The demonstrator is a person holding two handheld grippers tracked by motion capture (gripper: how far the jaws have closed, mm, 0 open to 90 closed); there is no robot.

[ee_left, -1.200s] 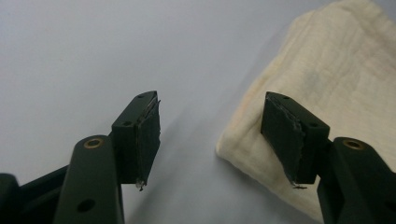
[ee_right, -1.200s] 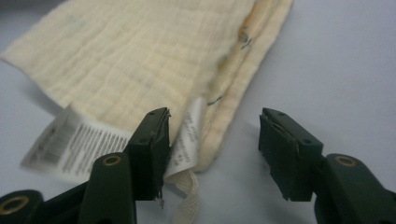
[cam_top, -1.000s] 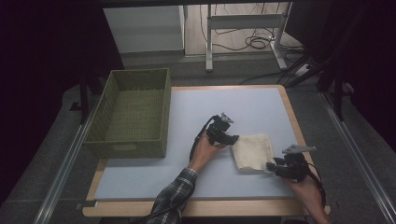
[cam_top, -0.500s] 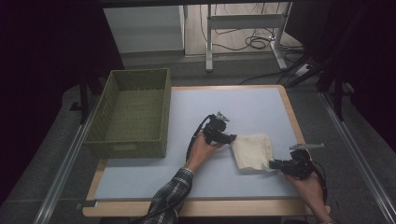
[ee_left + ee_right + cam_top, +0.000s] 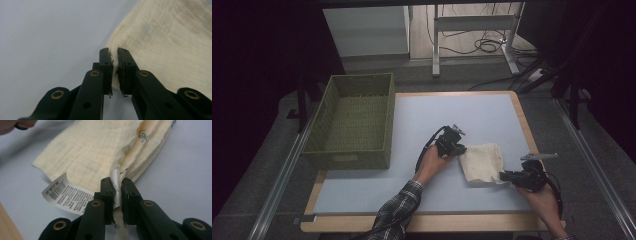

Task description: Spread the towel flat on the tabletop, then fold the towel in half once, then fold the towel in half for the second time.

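Observation:
A folded cream cloth (image 5: 482,162) lies on the pale blue mat, right of centre. My left gripper (image 5: 457,148) is at its left edge, and in the left gripper view its jaws are shut on the edge of the cloth (image 5: 160,40). My right gripper (image 5: 506,176) is at the near right corner, where its jaws are closed on the cloth (image 5: 100,152) beside a white care label (image 5: 65,193). Several folded layers show along that edge.
A green woven basket (image 5: 328,107) stands on the table's left side. The mat (image 5: 427,115) lies on a wooden table with a light rim. Beyond the far edge are a white cabinet (image 5: 367,30), a metal frame and floor cables.
My right gripper has come in from the right to the cloth's near corner and closed on it. The left gripper has stayed at the left edge.

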